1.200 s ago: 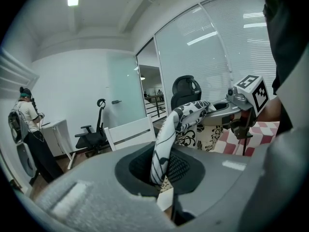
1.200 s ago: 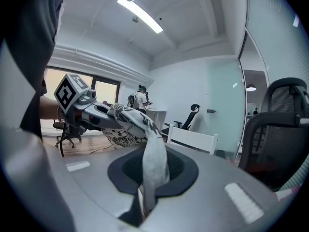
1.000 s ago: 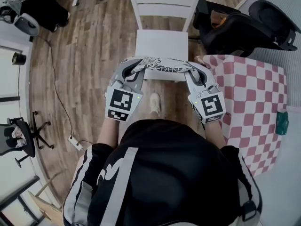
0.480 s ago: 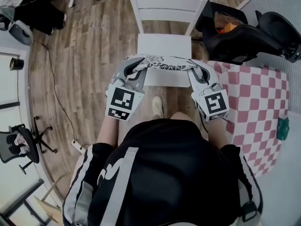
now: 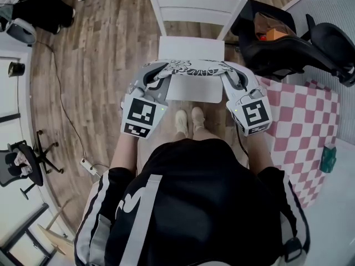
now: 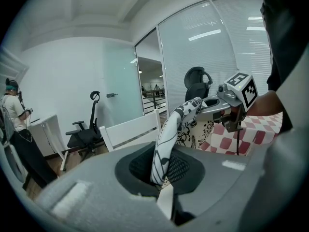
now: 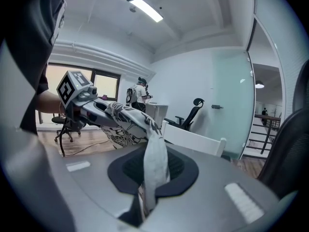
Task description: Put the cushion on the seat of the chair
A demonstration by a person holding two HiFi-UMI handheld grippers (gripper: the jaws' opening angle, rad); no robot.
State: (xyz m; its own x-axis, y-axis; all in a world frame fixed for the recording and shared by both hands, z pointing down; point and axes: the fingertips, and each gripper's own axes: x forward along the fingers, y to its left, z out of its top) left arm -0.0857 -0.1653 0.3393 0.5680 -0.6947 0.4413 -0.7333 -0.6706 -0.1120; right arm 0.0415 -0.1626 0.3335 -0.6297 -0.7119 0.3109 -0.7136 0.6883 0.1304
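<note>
1. Two shoes [image 5: 182, 122] stand on the wood floor [image 5: 94, 82], in the gap between the two grippers and nearer the person than their jaws.
2. The left gripper [image 5: 157, 74] has its jaws pressed together on the left end of the cushion [image 5: 194, 68]. In the left gripper view the black-patterned fabric [image 6: 169, 134] rises straight out of the pinch [image 6: 161, 180].
3. The right gripper [image 5: 231, 74] is likewise clamped, on the cushion's right end. In the right gripper view a fold of the fabric [image 7: 154, 163] stands up between its jaws [image 7: 145, 197].
4. The cushion spans from one gripper's jaws to the other's, held at both ends above the white chair [image 5: 191, 49]. Whether it touches the seat cannot be told.
5. The bare part of the seat lies just beyond the jaws, and the backrest [image 5: 197, 4] farther on.
6. A red-and-white checked cloth [image 5: 302, 121] lies beside the right gripper on its outer side. A black office chair [image 5: 288, 49] stands beyond that gripper.
</note>
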